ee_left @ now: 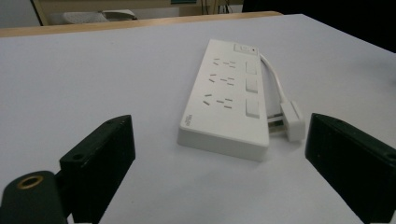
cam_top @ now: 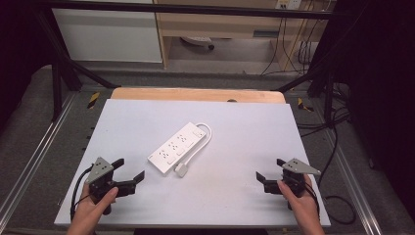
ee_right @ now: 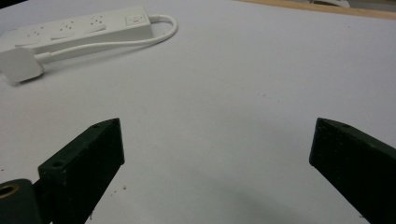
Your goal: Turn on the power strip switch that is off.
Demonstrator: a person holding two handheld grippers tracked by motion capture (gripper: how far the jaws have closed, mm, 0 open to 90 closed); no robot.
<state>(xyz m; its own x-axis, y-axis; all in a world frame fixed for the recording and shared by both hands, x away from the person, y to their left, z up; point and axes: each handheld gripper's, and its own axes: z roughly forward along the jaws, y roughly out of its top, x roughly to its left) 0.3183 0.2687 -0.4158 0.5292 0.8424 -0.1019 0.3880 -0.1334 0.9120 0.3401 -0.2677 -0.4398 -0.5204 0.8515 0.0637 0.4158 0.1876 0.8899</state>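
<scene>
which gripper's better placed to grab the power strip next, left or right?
Left, probably. The left gripper sits nearer the power strip, open jaws aimed at its near end. The right gripper is open too, but farther off across bare table.

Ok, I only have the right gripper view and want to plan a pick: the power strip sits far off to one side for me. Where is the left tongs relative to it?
Observer: The left tongs rests near the table's front-left corner, jaws open, aimed at the power strip's near end, not touching it.
Operator: Does the strip lie square to the table edge?
Observer: No, in the high view it lies diagonally, its far end pointing toward the back right.
Operator: How many switches does it have?
Observer: The left gripper view shows three switches beside three outlets, plus one at the far end.
Operator: And the plug?
Observer: The plug lies against the strip's near end, prongs toward the strip.
</scene>
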